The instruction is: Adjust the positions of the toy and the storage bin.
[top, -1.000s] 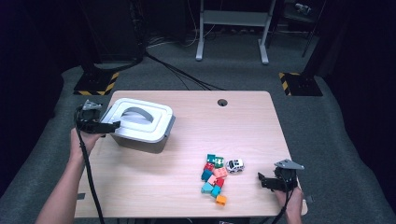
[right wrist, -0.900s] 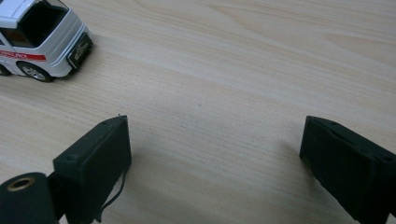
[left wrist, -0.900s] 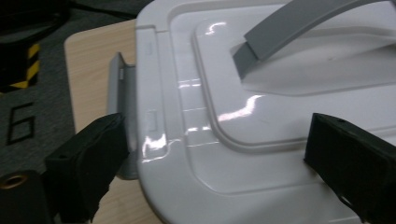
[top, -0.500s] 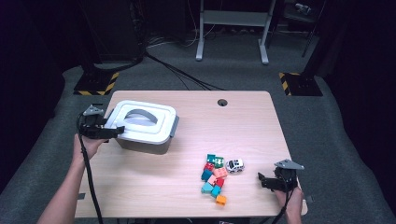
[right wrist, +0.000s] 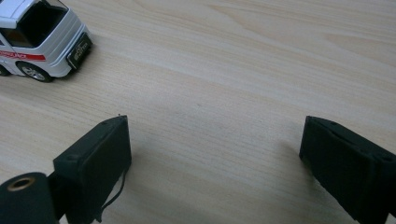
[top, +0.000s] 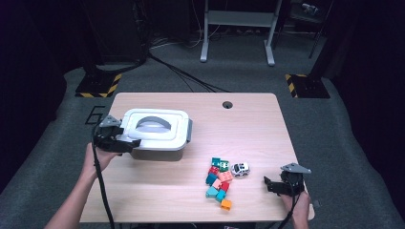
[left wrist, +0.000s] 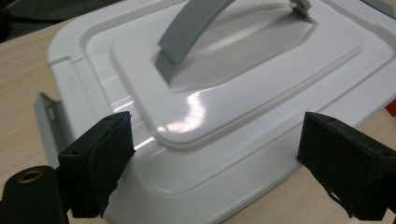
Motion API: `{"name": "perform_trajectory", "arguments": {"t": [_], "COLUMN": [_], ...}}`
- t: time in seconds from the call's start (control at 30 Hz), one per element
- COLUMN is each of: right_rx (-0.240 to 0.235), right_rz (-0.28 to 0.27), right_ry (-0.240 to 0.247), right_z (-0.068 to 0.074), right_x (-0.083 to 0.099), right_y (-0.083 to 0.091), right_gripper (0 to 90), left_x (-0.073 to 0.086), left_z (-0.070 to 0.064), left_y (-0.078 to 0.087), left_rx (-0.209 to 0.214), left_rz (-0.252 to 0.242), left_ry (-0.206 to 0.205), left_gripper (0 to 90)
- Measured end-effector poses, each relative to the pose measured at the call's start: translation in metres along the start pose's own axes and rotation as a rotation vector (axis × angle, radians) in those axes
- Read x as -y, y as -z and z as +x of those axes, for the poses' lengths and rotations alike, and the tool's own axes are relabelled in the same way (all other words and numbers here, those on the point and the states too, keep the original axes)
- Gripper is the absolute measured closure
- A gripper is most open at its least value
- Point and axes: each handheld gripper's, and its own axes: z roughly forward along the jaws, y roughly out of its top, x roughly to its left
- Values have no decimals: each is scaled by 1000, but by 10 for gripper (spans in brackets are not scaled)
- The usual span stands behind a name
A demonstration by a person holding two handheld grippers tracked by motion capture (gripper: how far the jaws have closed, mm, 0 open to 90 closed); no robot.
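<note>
White lidded box (left wrist: 243, 88) sits between the left gripper's (left wrist: 215, 154) wide-apart jaws.

Both grippers (left (top: 128, 143), right (top: 270, 184)) held low, fingers spread wide.

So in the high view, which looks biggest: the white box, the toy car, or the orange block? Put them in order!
1. White box, by far the biggest.
2. Toy car.
3. Orange block, a bit smaller than the car.
All three sit on the table at similar distance, so the order seems safe.

dim surroundings, overhead glare, soft focus
</note>
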Motion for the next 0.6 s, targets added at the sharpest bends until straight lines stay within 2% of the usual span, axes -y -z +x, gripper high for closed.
{"name": "perform_trajectory", "arguments": {"t": [0.07,0.27,0.47,0.6], "right_rx": [0,0,0,2], "right_rz": [0,0,0,-9], "right_ry": [0,0,-1,-2], "right_z": [0,0,0,0], "right_x": [0,0,0,0], "right_y": [0,0,0,0], "right_gripper": [83,84,84,84], "left_x": [-3,-20,-45,-58], "left_z": [-3,6,10,11], "left_y": [-2,-5,-17,-28], "left_rx": [-32,-16,8,40], "left_rz": [-11,-33,-27,-9], "left_ry": [-12,-29,-125,-167], "left_gripper": [98,71,89,146]}}
